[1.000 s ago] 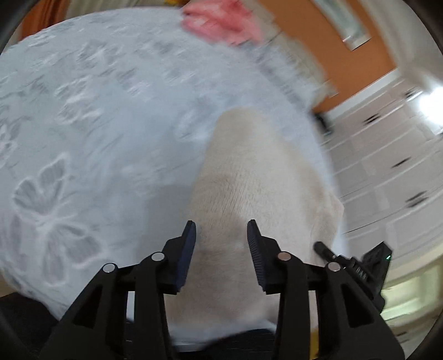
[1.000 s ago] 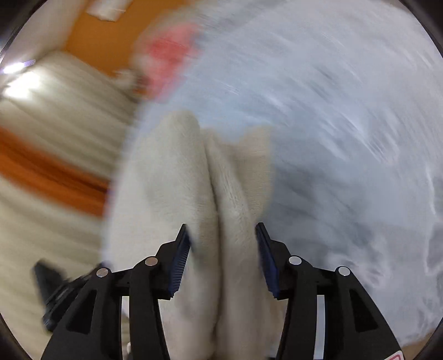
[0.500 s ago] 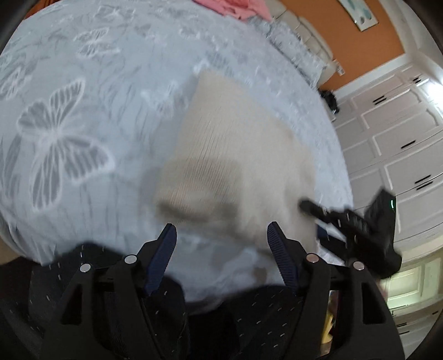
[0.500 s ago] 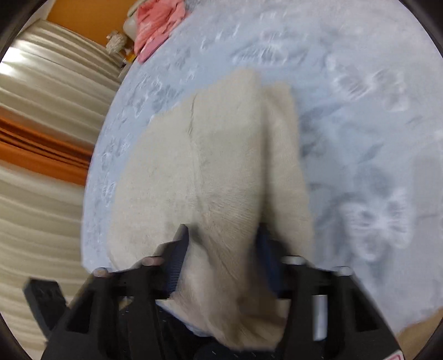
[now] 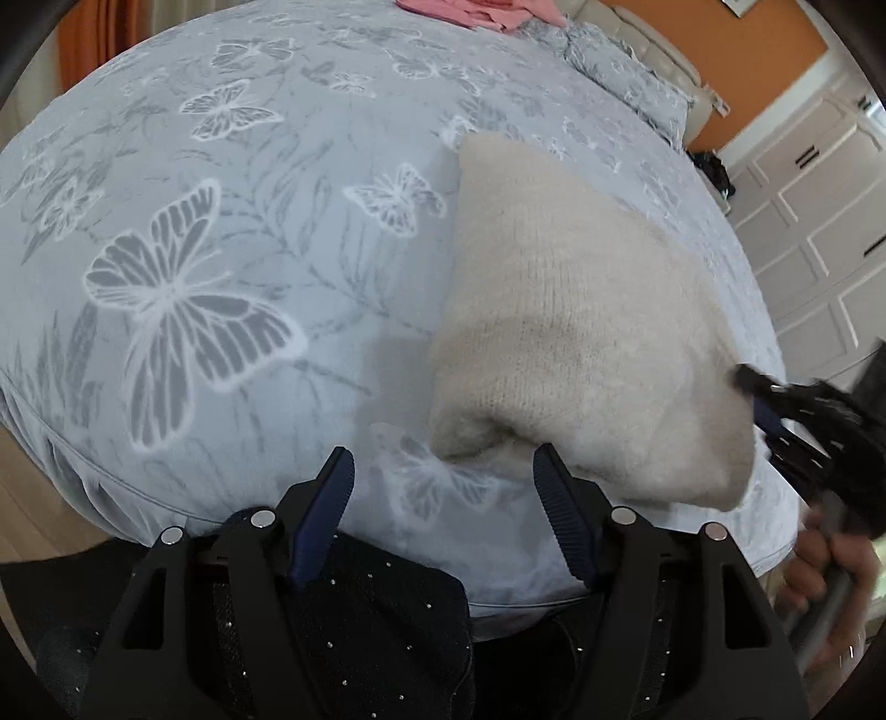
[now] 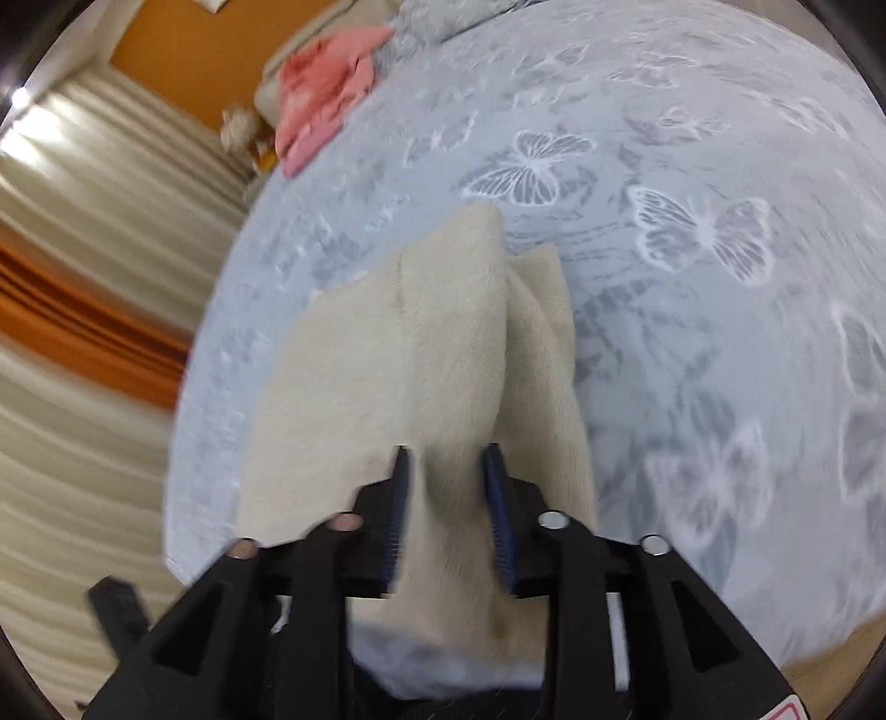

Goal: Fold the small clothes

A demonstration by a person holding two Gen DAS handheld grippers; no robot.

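Observation:
A cream knitted garment [image 5: 581, 321] lies folded on a pale blue butterfly-print bedspread [image 5: 221, 232]. My left gripper [image 5: 443, 487] is open and empty, just short of the garment's near left corner. In the right wrist view my right gripper [image 6: 446, 471] is shut on a raised fold of the same garment [image 6: 421, 343], with cloth bunched between the blue pads. The right gripper also shows in the left wrist view [image 5: 786, 404] at the garment's right edge.
A pink garment [image 6: 321, 94] lies at the far end of the bed, also seen in the left wrist view [image 5: 482, 11]. Pillows [image 5: 626, 72] lie by the orange wall. White cabinets [image 5: 819, 221] stand to the right, curtains [image 6: 83, 277] beside the bed.
My left gripper has let go of the garment, opened wide and drawn back toward the bed's near edge. My right gripper has closed on the fold and stays at the garment.

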